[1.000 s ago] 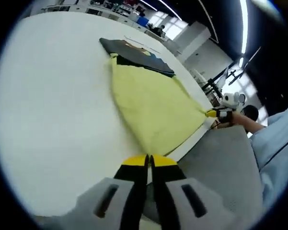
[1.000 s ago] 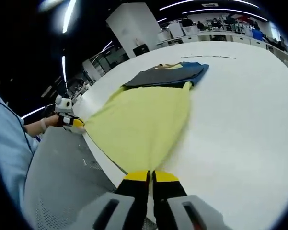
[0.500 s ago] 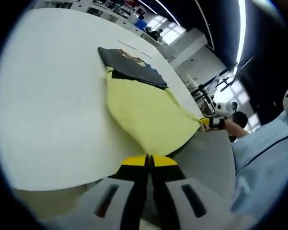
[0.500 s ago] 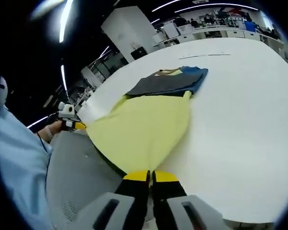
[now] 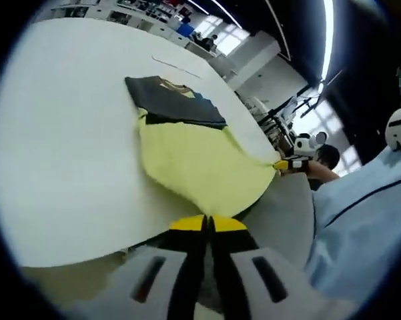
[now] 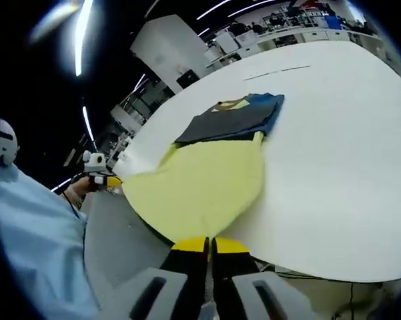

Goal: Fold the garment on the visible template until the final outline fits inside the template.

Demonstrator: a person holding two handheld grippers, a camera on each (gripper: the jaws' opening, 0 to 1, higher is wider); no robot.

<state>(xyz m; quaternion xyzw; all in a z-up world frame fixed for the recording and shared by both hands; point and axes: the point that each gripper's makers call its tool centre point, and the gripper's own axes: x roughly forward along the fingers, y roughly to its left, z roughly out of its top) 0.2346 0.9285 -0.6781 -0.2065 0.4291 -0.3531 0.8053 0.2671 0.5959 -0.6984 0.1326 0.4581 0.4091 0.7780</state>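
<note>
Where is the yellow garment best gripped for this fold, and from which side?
At its two near corners, from the table edge nearest the person, as now: the left gripper and right gripper each pinch one corner of the yellow garment, which fans out flat toward the dark folded stack, so the hem probably lifts evenly.

Soft matt yellow cloth in the garment (image 5: 200, 167), faintly creased, stretched off a smooth, matt white table (image 5: 60, 133); darker matt fabric in the folded stack (image 6: 230, 119) lying at its far end. Hard plastic on the left gripper (image 5: 208, 225) and right gripper (image 6: 209, 245), yellow tips with a slight sheen over dull grey bodies. Pale blue woven cloth, matt, on the person's sleeve (image 6: 33, 247).
</note>
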